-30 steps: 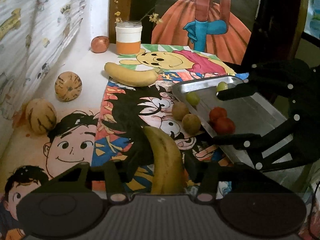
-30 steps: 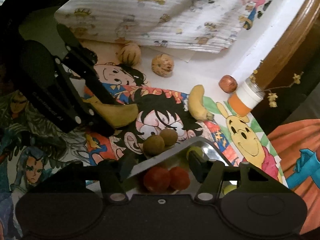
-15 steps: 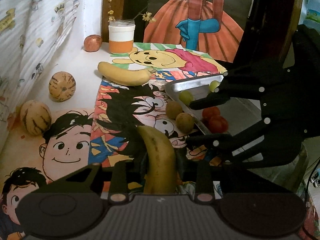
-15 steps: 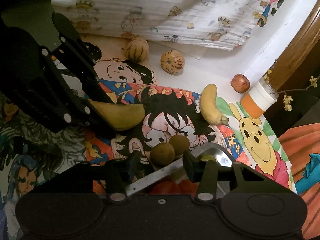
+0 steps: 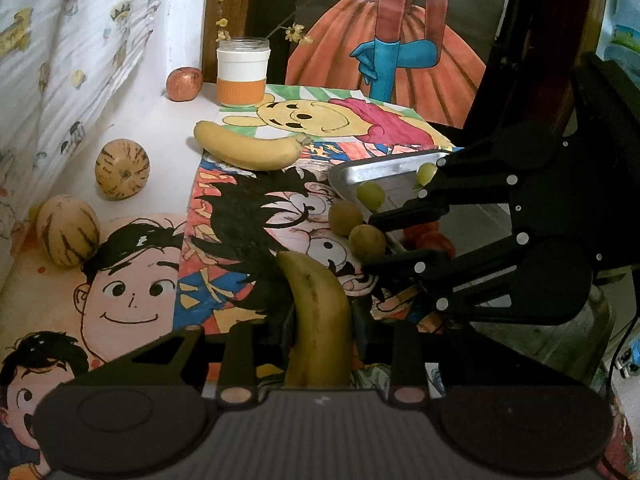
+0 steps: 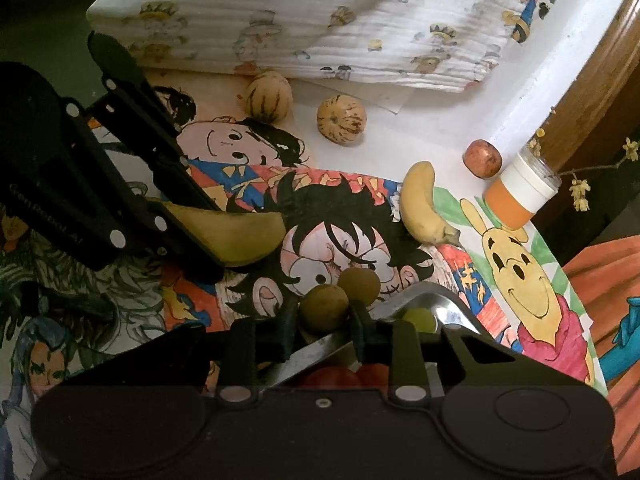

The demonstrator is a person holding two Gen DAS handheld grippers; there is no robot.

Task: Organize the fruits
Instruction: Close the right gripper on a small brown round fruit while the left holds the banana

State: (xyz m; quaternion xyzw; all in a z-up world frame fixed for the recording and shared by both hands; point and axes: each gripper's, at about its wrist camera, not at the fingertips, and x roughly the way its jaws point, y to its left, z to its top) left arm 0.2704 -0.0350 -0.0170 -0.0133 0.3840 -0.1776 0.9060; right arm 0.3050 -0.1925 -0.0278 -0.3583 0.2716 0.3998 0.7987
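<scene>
We are holding a banana (image 5: 318, 316) lengthwise between the fingers of the left gripper (image 5: 318, 330); its tip is pointing straight ahead of the gripper, above the cartoon-printed table cover (image 5: 132, 280). In the right wrist view the same banana (image 6: 236, 236) is projecting from the black jaws of the left gripper (image 6: 176, 216), which are closed on it.

The right gripper (image 6: 324, 320) is sitting with its fingers on either side of the nearer of two small brown fruits (image 6: 324, 307). The pads are flanking this fruit closely, but we cannot tell whether they are pressing on it. The second brown fruit (image 6: 359, 285) is lying just ahead and slightly right, touching the first.

Directly behind these fruits, under the right gripper, a metal tray (image 6: 436, 300) is holding a green grape (image 6: 418, 318) and red tomatoes (image 6: 344, 376), the latter largely hidden by the gripper body. From the left wrist view the tray (image 5: 384, 170) is lying ahead and to the right of the left gripper, with the right gripper (image 5: 384, 242) reaching across it.

Farther ahead of the left gripper a second banana (image 5: 250, 148) is lying crosswise on the table cover. Beyond it, an orange-and-white jar (image 5: 243, 72) and an apple (image 5: 184, 84) are standing near the wall. Ahead and to the left, two striped melons (image 5: 122, 169) are resting well apart from both grippers.
</scene>
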